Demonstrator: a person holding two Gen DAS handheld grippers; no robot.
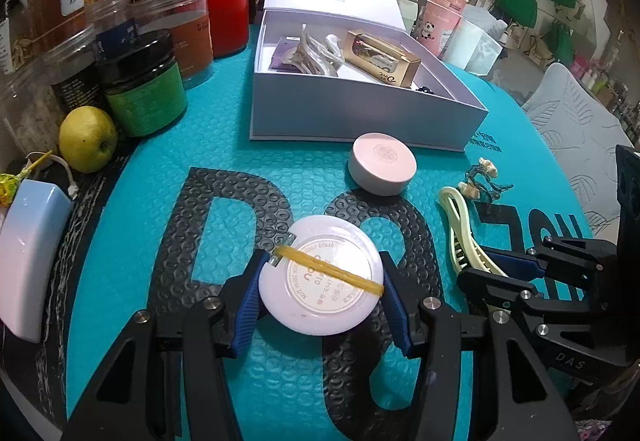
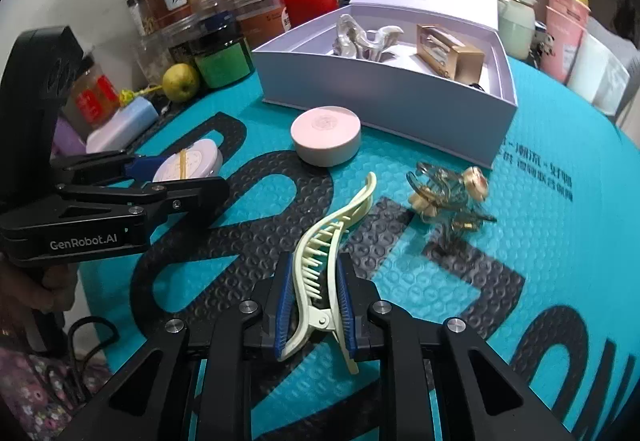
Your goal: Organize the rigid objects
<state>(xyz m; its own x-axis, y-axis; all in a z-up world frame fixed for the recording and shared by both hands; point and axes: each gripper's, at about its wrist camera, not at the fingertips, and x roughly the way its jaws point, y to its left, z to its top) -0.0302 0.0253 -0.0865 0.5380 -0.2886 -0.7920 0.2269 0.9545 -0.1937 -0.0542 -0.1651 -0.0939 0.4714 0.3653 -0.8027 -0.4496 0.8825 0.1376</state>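
Note:
My left gripper (image 1: pixel 320 281) is shut on a flat round white compact (image 1: pixel 320 277) with a yellow rubber band across it, on the teal mat; it also shows in the right wrist view (image 2: pixel 188 163). My right gripper (image 2: pixel 314 301) is shut on a cream hair clip (image 2: pixel 320 261), whose tip shows in the left wrist view (image 1: pixel 460 225). A round pink-topped jar (image 1: pixel 382 163) (image 2: pixel 326 135) lies ahead of both. A flowered clear hair claw (image 2: pixel 448 193) (image 1: pixel 482 181) lies to the right. An open white box (image 1: pixel 360 113) (image 2: pixel 380 97) behind holds a hair claw and a gold box.
Jars, a red canister (image 1: pixel 220 1) and a yellow-green fruit (image 1: pixel 88 139) crowd the back left. A pale blue-white case (image 1: pixel 28 253) lies at the left edge. Cups and a pink panda tumbler (image 1: pixel 438 21) stand right of the box.

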